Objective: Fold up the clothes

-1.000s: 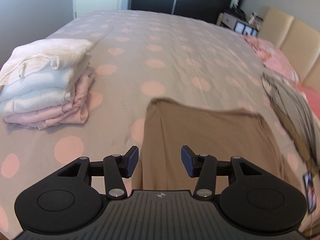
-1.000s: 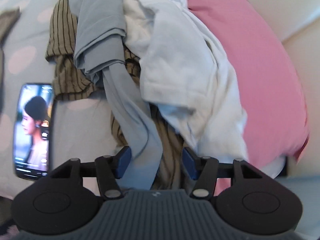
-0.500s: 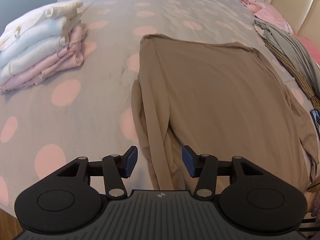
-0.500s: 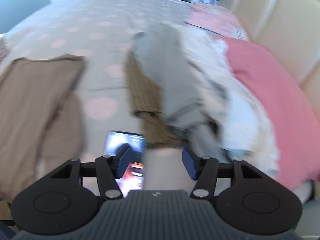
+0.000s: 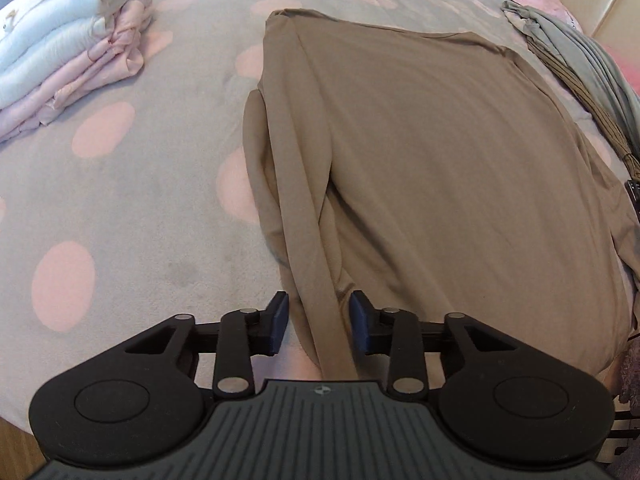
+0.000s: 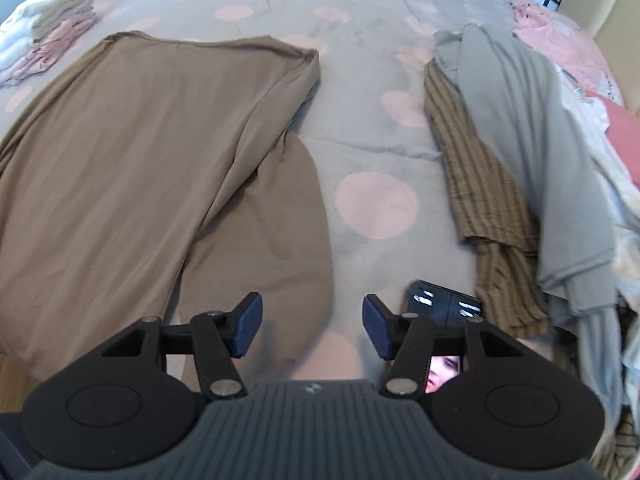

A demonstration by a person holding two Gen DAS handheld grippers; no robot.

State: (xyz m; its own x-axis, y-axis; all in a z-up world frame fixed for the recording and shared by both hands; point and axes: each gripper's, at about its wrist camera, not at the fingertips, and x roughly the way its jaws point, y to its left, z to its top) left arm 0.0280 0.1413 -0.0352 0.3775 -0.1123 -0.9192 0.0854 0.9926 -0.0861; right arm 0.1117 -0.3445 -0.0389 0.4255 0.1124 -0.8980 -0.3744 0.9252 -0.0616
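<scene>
1. A brown shirt [image 5: 440,152] lies spread flat on the grey bedspread [image 5: 132,208] with pink dots.
2. The left gripper [image 5: 319,320] is partly open; a folded sleeve [image 5: 316,280] runs between its blue pads without being pinched.
3. The right gripper [image 6: 312,324] stands wide open and empty over the shirt's right edge, a phone [image 6: 444,304] just beside it.
4. Folded clothes [image 5: 68,52] are stacked far left; unfolded ones [image 6: 520,152] are heaped to the right.

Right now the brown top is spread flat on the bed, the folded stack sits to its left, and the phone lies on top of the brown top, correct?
Not quite. In the right wrist view the phone lies on the bedspread, between the brown top and the unfolded pile, not on the top. The brown top is spread flat, with the folded stack to its left.
</scene>
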